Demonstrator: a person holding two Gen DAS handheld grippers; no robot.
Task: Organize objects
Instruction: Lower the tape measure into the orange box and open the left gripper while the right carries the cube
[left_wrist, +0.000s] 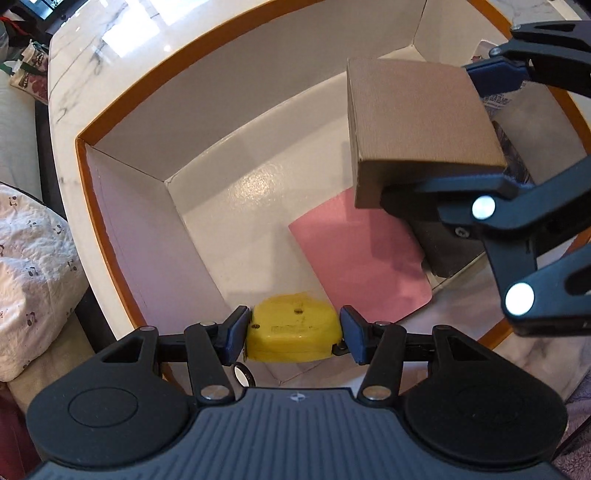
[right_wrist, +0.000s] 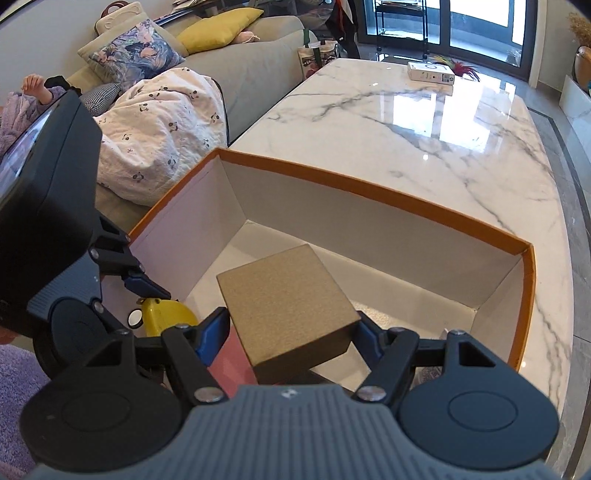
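Note:
A large open box with an orange rim (left_wrist: 110, 122) (right_wrist: 369, 188) and white inside stands on the marble table. My left gripper (left_wrist: 293, 334) is shut on a yellow tape measure (left_wrist: 291, 330), held over the box's near-left corner; it also shows in the right wrist view (right_wrist: 162, 314). My right gripper (right_wrist: 291, 332) is shut on a brown cardboard box (right_wrist: 284, 299) (left_wrist: 417, 122), held above the big box's inside. A pink card (left_wrist: 362, 258) lies flat on the box floor under the brown box.
The marble table (right_wrist: 406, 122) stretches beyond the box, with a small white carton (right_wrist: 430, 72) at its far end. A sofa with a white blanket (right_wrist: 162, 125) and cushions lies left of the table. A printed packet (left_wrist: 498, 99) lies at the box's right side.

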